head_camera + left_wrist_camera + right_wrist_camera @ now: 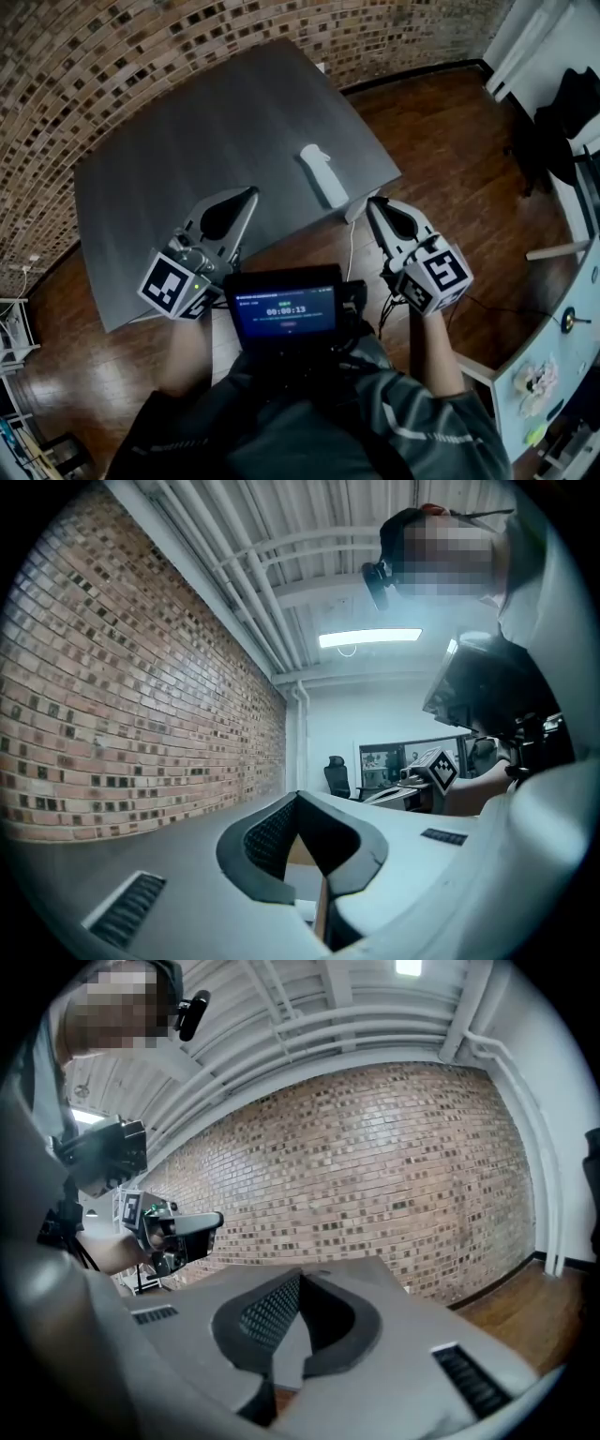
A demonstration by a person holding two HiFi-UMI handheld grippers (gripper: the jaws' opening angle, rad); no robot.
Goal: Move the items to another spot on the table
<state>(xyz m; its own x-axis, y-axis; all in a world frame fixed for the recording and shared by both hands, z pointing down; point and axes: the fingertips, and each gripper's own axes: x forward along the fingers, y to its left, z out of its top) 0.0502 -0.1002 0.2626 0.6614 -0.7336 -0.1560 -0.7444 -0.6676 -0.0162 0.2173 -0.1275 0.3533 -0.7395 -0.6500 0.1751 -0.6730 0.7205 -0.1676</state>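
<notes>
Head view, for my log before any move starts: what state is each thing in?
left gripper: shut, empty.
right gripper: shut, empty.
white object: lying flat on the grey table, apart from both grippers.
screen: lit, showing a timer.

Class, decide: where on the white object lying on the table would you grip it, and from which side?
Probably around its middle, jaws across the narrow width, coming from its right side: the white object lies flat and elongated, closest to the right gripper.
</notes>
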